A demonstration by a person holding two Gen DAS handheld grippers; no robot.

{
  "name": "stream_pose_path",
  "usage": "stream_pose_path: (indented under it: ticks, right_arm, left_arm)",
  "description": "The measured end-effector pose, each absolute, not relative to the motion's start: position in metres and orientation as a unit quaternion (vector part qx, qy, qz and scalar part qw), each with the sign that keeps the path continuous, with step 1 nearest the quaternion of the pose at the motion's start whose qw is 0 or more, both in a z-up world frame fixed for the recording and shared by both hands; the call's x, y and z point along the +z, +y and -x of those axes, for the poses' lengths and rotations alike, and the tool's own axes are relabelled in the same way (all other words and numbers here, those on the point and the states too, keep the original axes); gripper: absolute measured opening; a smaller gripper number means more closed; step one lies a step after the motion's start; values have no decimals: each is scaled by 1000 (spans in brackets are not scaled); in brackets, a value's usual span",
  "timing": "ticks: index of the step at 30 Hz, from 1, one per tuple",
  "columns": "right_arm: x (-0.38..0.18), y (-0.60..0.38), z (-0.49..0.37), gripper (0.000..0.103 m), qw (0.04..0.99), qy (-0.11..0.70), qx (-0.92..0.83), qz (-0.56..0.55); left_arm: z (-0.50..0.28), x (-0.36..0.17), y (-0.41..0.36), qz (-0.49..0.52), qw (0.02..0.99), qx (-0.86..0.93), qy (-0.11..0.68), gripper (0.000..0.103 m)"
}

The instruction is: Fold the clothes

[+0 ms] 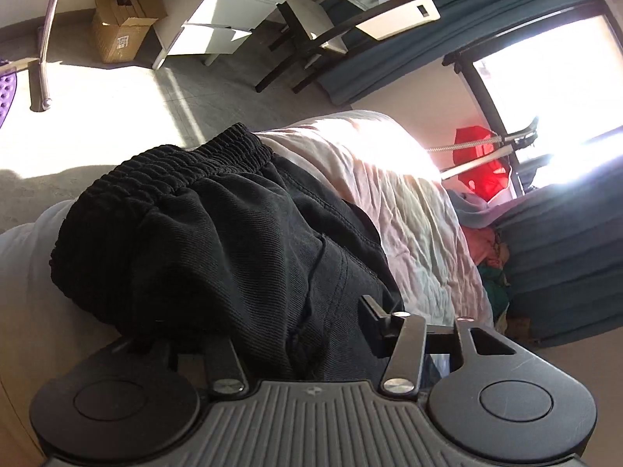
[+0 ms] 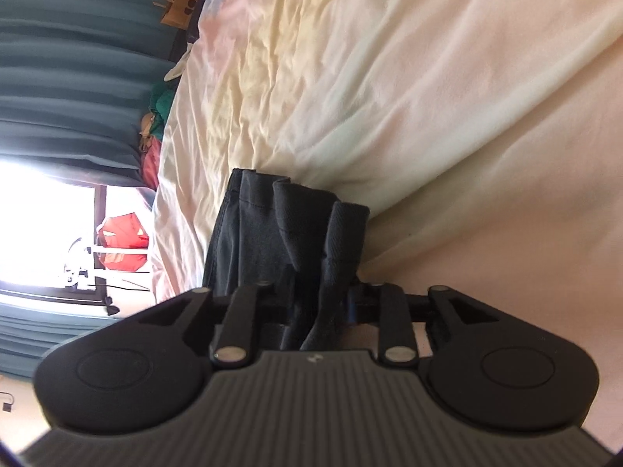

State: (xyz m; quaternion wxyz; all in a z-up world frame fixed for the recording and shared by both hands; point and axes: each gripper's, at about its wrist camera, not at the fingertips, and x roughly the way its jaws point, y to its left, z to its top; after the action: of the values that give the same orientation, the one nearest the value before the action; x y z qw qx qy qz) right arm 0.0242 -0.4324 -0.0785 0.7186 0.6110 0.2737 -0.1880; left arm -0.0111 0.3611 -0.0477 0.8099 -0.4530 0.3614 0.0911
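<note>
Fingertips (image 1: 370,311) half-buried under black shorts (image 1: 218,241)

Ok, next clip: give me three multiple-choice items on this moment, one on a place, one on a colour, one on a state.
1. The black garment lies:
A in the cardboard box
B on the pale bedsheet
C on the chair

2. The bag by the window is:
A red
B yellow
C white

3. The dark cloth at the right gripper is:
A spread flat
B knotted
C bunched in folds

Key:
1 B: the black garment rests on the pale bedsheet.
2 A: the bag is bright red.
3 C: the dark cloth stands in ridges ahead of the right gripper.
</note>
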Motion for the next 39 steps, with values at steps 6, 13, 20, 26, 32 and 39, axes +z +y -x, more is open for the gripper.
stream_pose_path:
  ticks: [6, 13, 20, 26, 32, 39]
  right_arm:
    - [-39, -431, 2, 71, 767, 201, -251, -555]
    - [-25, -430, -3, 74, 775, 157, -143, -595]
    - [-50, -425, -18, 74, 731, 216, -124, -636]
    - [-76, -426, -16, 73, 696, 239, -132, -664]
    - [-82, -424, -26, 72, 714, 251, -145, -638]
    - [-82, -424, -44, 20, 749, 264, -163, -585]
  left_arm:
    - [26, -14, 299, 237, 865, 93, 432, 86]
    - [34, 22, 180, 12, 932, 5, 362, 93]
    - [2, -13, 39, -75, 930, -144, 329, 93]
    - [-31, -86, -57, -112, 898, -241, 351, 90]
    - [-50, -130, -96, -136, 893, -258, 342, 87]
    - [-53, -144, -86, -114, 901, -270, 319, 85]
